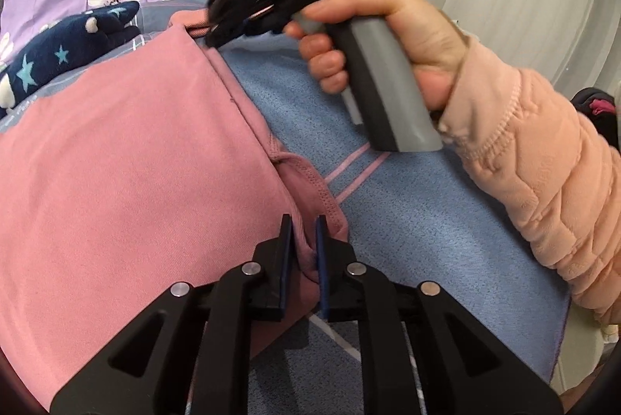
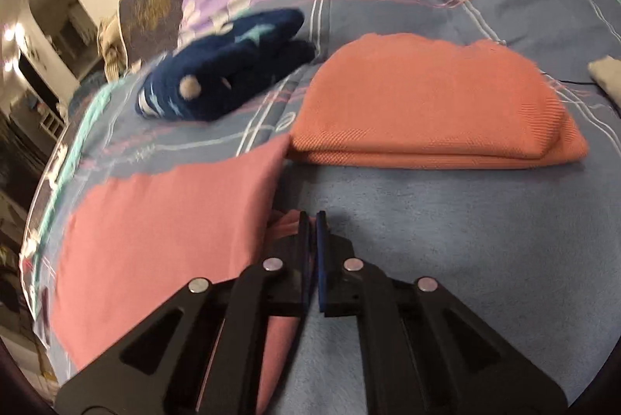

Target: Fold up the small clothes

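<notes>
The pink garment [image 1: 128, 151] lies spread on the blue blanket [image 1: 427, 221] on the bed, reaching toward 9 o'clock of both tongs. The left tongs [image 1: 304, 244] pinch a bunched fold at its near edge. The right tongs [image 2: 313, 240], nearly closed, grip its far corner, with the folded orange cloth [image 2: 427, 104] at 1 o'clock.

Pink garment [image 1: 128, 151]: spread flat on the blue blanket, seamed edge bunched.
Orange garment [image 2: 431, 104]: folded flat, just beyond the pink one.
</notes>
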The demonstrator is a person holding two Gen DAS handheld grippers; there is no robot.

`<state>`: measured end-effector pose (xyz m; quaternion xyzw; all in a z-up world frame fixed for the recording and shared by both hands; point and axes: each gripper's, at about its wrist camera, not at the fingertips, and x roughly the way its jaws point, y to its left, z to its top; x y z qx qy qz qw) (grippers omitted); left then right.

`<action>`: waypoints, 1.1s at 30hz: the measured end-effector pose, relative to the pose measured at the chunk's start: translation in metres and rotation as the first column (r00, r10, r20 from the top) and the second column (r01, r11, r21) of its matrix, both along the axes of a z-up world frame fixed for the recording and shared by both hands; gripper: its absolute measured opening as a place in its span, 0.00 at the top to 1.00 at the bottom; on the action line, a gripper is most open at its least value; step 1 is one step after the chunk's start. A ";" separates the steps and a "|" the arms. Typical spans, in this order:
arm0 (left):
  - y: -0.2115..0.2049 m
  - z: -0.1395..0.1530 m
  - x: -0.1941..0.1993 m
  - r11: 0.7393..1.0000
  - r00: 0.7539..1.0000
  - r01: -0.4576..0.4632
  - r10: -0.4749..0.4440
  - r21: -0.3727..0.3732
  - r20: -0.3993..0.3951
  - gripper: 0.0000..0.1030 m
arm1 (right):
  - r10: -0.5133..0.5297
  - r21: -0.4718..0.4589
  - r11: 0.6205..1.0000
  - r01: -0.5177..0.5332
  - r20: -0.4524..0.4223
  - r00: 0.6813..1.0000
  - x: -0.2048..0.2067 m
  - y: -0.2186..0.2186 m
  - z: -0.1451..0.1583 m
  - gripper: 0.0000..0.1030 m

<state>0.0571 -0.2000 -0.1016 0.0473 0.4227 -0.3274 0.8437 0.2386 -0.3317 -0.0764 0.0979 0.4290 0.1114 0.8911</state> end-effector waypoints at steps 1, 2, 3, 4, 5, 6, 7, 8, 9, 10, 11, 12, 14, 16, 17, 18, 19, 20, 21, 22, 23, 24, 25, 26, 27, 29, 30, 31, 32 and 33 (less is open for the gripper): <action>0.001 -0.001 0.001 1.000 1.000 0.002 -0.002 -0.014 -0.011 0.89 | -0.015 -0.019 1.000 0.015 0.019 1.000 -0.007 -0.006 0.008 0.97; 0.003 -0.001 0.003 1.000 1.000 0.002 -0.003 -0.026 -0.019 0.89 | -0.007 -0.001 1.000 0.007 0.024 1.000 -0.012 -0.007 0.013 0.97; 0.003 -0.001 0.003 0.999 1.000 0.002 -0.003 -0.033 -0.023 0.89 | 0.014 0.029 0.999 -0.015 0.025 1.000 -0.020 -0.010 0.018 0.97; 0.003 -0.001 0.003 0.999 1.000 0.002 -0.003 -0.034 -0.023 0.88 | 0.048 0.057 0.997 -0.049 0.024 0.999 -0.027 -0.009 0.023 0.97; 0.002 -0.001 0.003 0.999 1.000 0.003 -0.003 -0.033 -0.022 0.88 | 0.098 0.074 0.992 -0.100 0.021 0.995 -0.035 -0.005 0.027 0.97; 0.002 -0.001 0.002 1.000 1.000 0.003 -0.004 -0.030 -0.019 0.88 | 0.153 0.085 0.984 -0.154 0.015 0.988 -0.046 0.002 0.029 0.97; 0.000 0.000 0.001 1.000 1.000 0.005 -0.005 -0.025 -0.013 0.88 | 0.190 0.095 0.977 -0.189 0.007 0.982 -0.052 0.007 0.027 0.95; -0.001 0.001 0.000 1.000 1.000 0.008 -0.009 -0.022 -0.007 0.88 | 0.236 0.106 0.967 -0.232 -0.018 0.972 -0.058 0.016 0.021 0.95; -0.002 0.003 -0.002 0.999 1.000 0.022 -0.022 -0.031 -0.006 0.88 | 0.245 0.079 0.967 -0.241 -0.053 0.968 -0.062 0.024 0.012 0.95; -0.003 0.003 -0.002 0.998 0.999 0.040 -0.041 -0.050 -0.020 0.88 | 0.221 -0.023 0.974 -0.225 -0.110 0.969 -0.062 0.034 -0.005 0.93; -0.003 0.005 -0.005 0.996 0.998 0.055 -0.057 -0.070 -0.037 0.87 | 0.220 -0.067 0.971 -0.228 -0.118 0.968 -0.062 0.039 -0.014 0.92; -0.004 0.005 -0.007 0.994 0.996 0.065 -0.070 -0.086 -0.054 0.87 | 0.224 -0.081 0.970 -0.231 -0.083 0.971 -0.064 0.040 -0.016 0.92; -0.006 0.006 -0.015 0.994 0.995 0.077 -0.081 -0.076 -0.056 0.85 | 0.209 -0.086 0.973 -0.214 -0.065 0.976 -0.069 0.040 -0.010 0.92; -0.004 0.007 -0.021 0.991 0.993 0.100 -0.105 -0.087 -0.058 0.79 | 0.167 -0.071 0.983 -0.172 -0.072 0.983 -0.073 0.036 -0.001 0.91; -0.003 0.007 -0.023 0.989 0.991 0.113 -0.119 -0.097 -0.062 0.78 | 0.148 -0.091 0.984 -0.153 -0.061 0.987 -0.077 0.035 0.004 0.89; -0.001 0.009 -0.027 0.985 0.988 0.129 -0.137 -0.112 -0.066 0.75 | 0.141 -0.110 0.983 -0.145 -0.047 0.989 -0.081 0.035 0.008 0.87; 0.000 0.010 -0.028 0.983 0.986 0.140 -0.150 -0.120 -0.071 0.73 | 0.141 -0.117 0.983 -0.144 -0.033 0.990 -0.086 0.035 0.014 0.87; 0.001 0.010 -0.031 0.980 0.983 0.153 -0.164 -0.130 -0.077 0.72 | 0.165 -0.089 0.982 -0.166 -0.020 0.986 -0.094 0.036 0.020 0.87; 0.001 0.009 -0.033 0.980 0.983 0.157 -0.167 -0.126 -0.076 0.70 | 0.191 -0.061 0.980 -0.191 -0.012 0.982 -0.100 0.037 0.023 0.87; 0.001 0.008 -0.033 0.981 0.984 0.154 -0.164 -0.116 -0.074 0.66 | 0.227 -0.039 0.973 -0.227 -0.003 0.974 -0.110 0.042 0.026 0.87; 0.001 0.008 -0.036 0.983 0.985 0.151 -0.159 -0.108 -0.073 0.65 | 0.245 -0.051 0.968 -0.245 -0.006 0.969 -0.115 0.048 0.025 0.85; 0.003 0.008 -0.038 0.984 0.985 0.148 -0.156 -0.104 -0.072 0.64 | 0.250 -0.081 0.965 -0.250 -0.017 0.968 -0.119 0.051 0.021 0.78; 0.007 0.010 -0.041 0.984 0.986 0.142 -0.150 -0.105 -0.068 0.64 | 0.246 -0.144 0.958 -0.249 -0.040 0.968 -0.120 0.058 0.014 0.71; 0.013 0.013 -0.045 0.985 0.988 0.135 -0.141 -0.106 -0.059 0.63 | 0.218 -0.265 0.936 -0.232 -0.081 0.972 -0.121 0.064 0.000 0.69; 0.019 0.015 -0.048 0.986 0.990 0.127 -0.132 -0.105 -0.049 0.58 | 0.205 -0.335 0.915 -0.223 -0.087 0.975 -0.125 0.067 -0.009 0.67; 0.042 0.024 -0.058 0.992 0.996 0.085 -0.086 -0.097 -0.004 0.54 | 0.202 -0.393 0.896 -0.205 -0.048 0.978 -0.133 0.071 -0.008 0.61; 0.056 0.028 -0.062 0.994 0.998 0.059 -0.058 -0.094 0.015 0.53 | 0.177 -0.415 0.892 -0.179 -0.044 0.983 -0.135 0.073 -0.003 0.59; 0.082 0.034 -0.068 0.995 0.999 0.007 -0.003 -0.101 0.036 0.52 | 0.148 -0.428 0.892 -0.148 -0.033 0.988 -0.136 0.074 0.003 0.58; 0.097 0.037 -0.070 0.994 0.998 -0.029 0.034 -0.108 0.044 0.52 | 0.125 -0.440 0.891 -0.114 -0.003 0.992 -0.140 0.077 0.013 0.58; 0.120 0.040 -0.074 0.989 0.995 -0.084 0.091 -0.120 0.052 0.51 | 0.125 -0.442 0.891 -0.103 0.021 0.992 -0.143 0.081 0.021 0.59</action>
